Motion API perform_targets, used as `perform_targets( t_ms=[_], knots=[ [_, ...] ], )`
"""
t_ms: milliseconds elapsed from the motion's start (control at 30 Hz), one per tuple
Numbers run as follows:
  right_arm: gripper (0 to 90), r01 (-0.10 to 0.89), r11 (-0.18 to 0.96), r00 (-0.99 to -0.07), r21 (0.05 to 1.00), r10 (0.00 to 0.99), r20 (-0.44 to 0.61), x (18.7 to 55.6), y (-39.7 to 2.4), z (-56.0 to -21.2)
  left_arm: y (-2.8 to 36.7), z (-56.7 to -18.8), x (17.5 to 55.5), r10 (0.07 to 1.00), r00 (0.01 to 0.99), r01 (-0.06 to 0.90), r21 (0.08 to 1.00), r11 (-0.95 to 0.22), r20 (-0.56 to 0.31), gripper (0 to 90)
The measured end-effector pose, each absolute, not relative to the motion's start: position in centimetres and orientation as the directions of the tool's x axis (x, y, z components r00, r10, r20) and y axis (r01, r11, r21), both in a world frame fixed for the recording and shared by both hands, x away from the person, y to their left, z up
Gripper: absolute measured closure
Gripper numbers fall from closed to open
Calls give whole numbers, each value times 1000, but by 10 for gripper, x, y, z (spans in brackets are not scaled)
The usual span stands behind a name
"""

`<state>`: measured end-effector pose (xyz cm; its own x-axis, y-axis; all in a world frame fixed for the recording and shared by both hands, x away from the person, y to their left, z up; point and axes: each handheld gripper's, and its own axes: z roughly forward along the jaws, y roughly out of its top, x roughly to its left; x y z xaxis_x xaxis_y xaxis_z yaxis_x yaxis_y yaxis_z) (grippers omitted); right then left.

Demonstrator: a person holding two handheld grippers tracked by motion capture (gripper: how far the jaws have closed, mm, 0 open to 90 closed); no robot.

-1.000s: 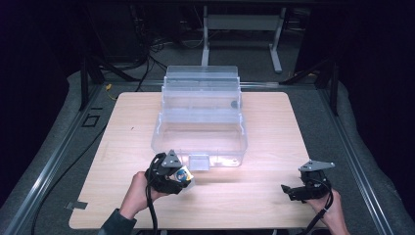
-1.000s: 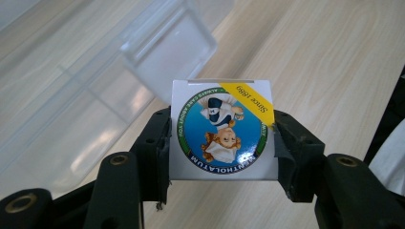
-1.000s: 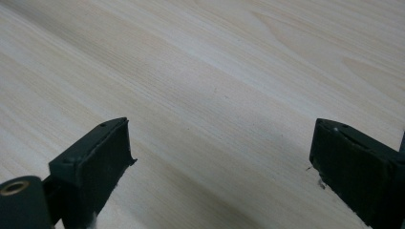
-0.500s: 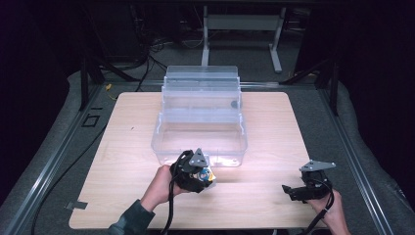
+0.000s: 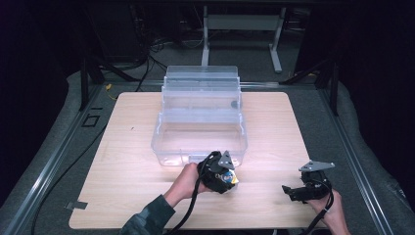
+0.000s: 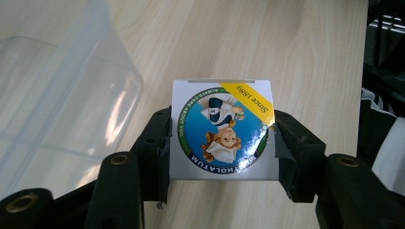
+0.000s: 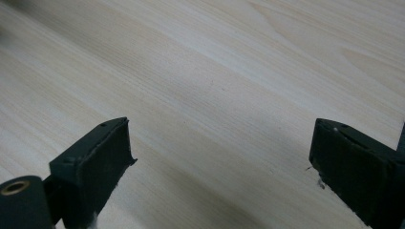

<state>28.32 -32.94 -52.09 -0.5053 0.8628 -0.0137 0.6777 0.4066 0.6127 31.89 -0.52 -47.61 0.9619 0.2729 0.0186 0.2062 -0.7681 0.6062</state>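
Your left gripper (image 6: 222,143) clamps the small white box with round blue label (image 6: 222,130), the clear plastic bin (image 5: 201,117) lying just beside it toward the table's far side, while your right gripper (image 7: 224,162) gapes wide, far off

High overview; 2 close views over table (image 5: 132,147)

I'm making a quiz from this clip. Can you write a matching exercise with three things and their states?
Things:
1. left tool
2. right tool
3. clear plastic bin

States:
A. open, with bare wood between the jaws
B. standing on the table, nothing visible inside
C. shut on a small white box with a round blue label

Pairs: 1-C, 2-A, 3-B
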Motion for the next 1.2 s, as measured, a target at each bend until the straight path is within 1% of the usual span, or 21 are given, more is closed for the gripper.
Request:
perform_targets(
  t_ms=[167, 300, 333, 433, 567, 633, 767, 867, 933, 967, 1033, 1067, 1200],
  knots=[
    [63, 679, 409, -506, 610, 863, -16, 283, -330, -521, -26, -486, 318, 218, 976, 169, 601, -781, 8, 463],
    [63, 674, 399, -499, 621, 866, -15, 283, -330, -521, -36, -491, 320, 194, 981, 154, 603, -783, 2, 463],
    [63, 680, 409, -506, 609, 863, -14, 283, -330, -521, -39, -492, 320, 185, 983, 147, 606, -782, 1, 463],
    [63, 674, 405, -506, 617, 862, -14, 284, -330, -523, -50, -495, 322, 159, 987, 124, 605, -787, 5, 463],
    [64, 683, 418, -510, 599, 860, -18, 284, -330, -522, -66, -500, 323, 134, 991, 105, 596, -796, 6, 463],
    [64, 675, 408, -506, 614, 863, -18, 284, -330, -524, -71, -502, 323, 132, 991, 103, 597, -796, 5, 463],
    [64, 685, 415, -509, 598, 861, -14, 283, -332, -523, -78, -508, 325, 135, 991, 106, 589, -801, 4, 462],
    [64, 679, 408, -503, 610, 864, -17, 283, -332, -524, -78, -508, 326, 138, 990, 114, 596, -795, -6, 461],
    [64, 688, 412, -508, 597, 861, -9, 283, -332, -523, -77, -508, 326, 145, 989, 121, 597, -793, -8, 456],
    [64, 681, 406, -504, 609, 864, -12, 283, -332, -524, -77, -508, 326, 150, 989, 126, 594, -795, -8, 451],
    [64, 691, 412, -507, 595, 862, -8, 283, -332, -523, -75, -506, 325, 162, 987, 136, 605, -785, -13, 394],
    [63, 693, 409, -504, 594, 864, -6, 283, -332, -523, -74, -504, 325, 161, 987, 136, 608, -782, -14, 334],
    [55, 692, 394, -495, 605, 869, 1, 283, -331, -523, -64, -494, 324, 173, 985, 147, 630, -763, -21, 215]
  ],
)
